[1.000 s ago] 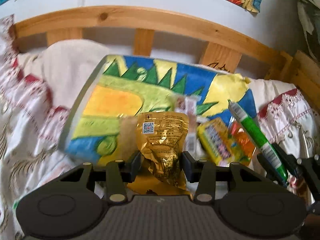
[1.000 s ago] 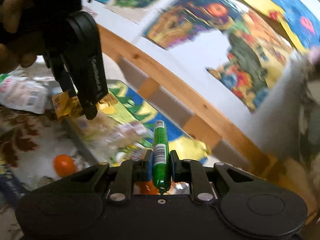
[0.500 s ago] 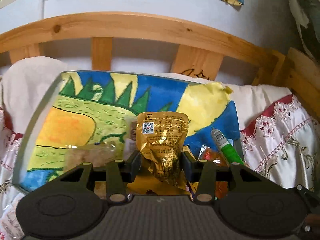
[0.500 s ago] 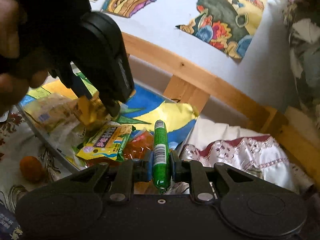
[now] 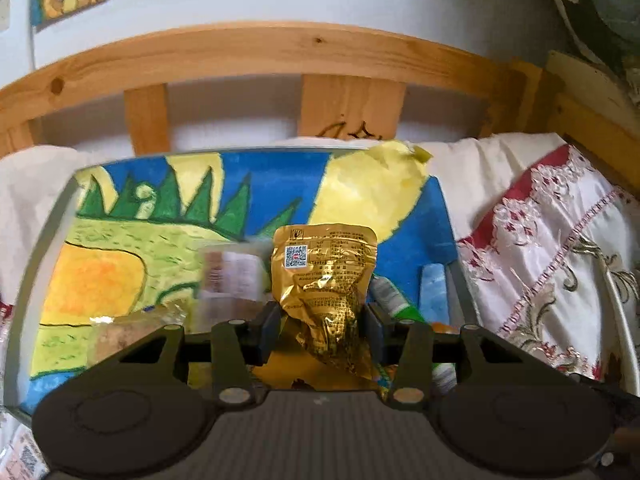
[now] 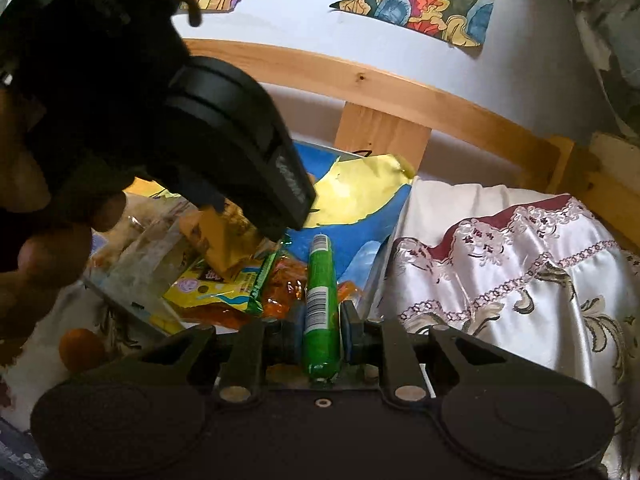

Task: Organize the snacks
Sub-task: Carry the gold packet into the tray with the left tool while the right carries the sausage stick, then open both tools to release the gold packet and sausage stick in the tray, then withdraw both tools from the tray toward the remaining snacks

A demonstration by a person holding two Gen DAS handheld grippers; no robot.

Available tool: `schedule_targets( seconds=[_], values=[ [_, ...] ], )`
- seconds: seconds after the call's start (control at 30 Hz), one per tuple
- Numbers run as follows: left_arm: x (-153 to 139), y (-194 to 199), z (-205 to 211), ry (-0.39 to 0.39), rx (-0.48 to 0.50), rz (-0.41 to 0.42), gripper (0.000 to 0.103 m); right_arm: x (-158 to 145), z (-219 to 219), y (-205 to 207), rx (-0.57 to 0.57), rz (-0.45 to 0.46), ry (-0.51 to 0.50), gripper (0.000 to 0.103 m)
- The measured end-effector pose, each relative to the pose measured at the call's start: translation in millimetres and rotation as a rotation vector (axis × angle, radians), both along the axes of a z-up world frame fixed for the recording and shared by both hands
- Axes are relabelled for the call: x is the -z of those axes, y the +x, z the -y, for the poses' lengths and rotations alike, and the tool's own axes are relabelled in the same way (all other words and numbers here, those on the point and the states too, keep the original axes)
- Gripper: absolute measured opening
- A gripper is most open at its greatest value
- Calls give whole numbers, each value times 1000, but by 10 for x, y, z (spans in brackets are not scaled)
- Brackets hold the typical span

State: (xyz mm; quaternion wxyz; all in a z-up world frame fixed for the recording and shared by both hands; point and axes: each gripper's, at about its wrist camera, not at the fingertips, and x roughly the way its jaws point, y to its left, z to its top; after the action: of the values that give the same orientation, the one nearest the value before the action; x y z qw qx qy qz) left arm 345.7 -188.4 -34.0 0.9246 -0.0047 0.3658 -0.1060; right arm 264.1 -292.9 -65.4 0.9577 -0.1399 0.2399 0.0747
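Note:
My left gripper (image 5: 322,324) is shut on a crinkled gold foil snack packet (image 5: 326,276) and holds it over a tray (image 5: 48,240) lined with a bright painted picture. My right gripper (image 6: 320,338) is shut on a green sausage stick (image 6: 320,300) with a barcode, held at the tray's right end. In the right wrist view the left gripper (image 6: 240,148) fills the upper left, with the gold packet (image 6: 224,240) under it. A yellow snack pack (image 6: 224,284), an orange wrapper (image 6: 284,280) and a clear bag (image 6: 140,256) lie in the tray.
A wooden bed rail (image 5: 280,52) runs behind the tray. White and red embroidered bedding (image 6: 520,280) lies to the right. An orange fruit (image 6: 80,350) sits on the bedding at the tray's front left. A pale snack packet (image 5: 230,276) lies in the tray.
Both grippers have moved right and closer over the tray's right end, each still holding its snack. The right gripper has lowered the green stick near the yellow and orange packs.

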Motion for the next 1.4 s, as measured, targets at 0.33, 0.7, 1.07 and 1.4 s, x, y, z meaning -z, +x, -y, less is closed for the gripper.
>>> schedule_targets(
  seconds=[0.33,0.7,1.07,1.4],
  values=[
    [31,-7,-96,-30,-37,-21,70,-20,-20,-52,-14,12,8,40],
    [-205,-353,-305,-124,-94,80,97,-85,58,-153,-6,80,102,78],
    [-380,-961,-781,-172,-219,153,102,-363,148,-513,-13,142,204,101],
    [-508,-1637,-1279,-177,-283,158,102,-674,37,-985,-53,183,253,102]
  ],
)
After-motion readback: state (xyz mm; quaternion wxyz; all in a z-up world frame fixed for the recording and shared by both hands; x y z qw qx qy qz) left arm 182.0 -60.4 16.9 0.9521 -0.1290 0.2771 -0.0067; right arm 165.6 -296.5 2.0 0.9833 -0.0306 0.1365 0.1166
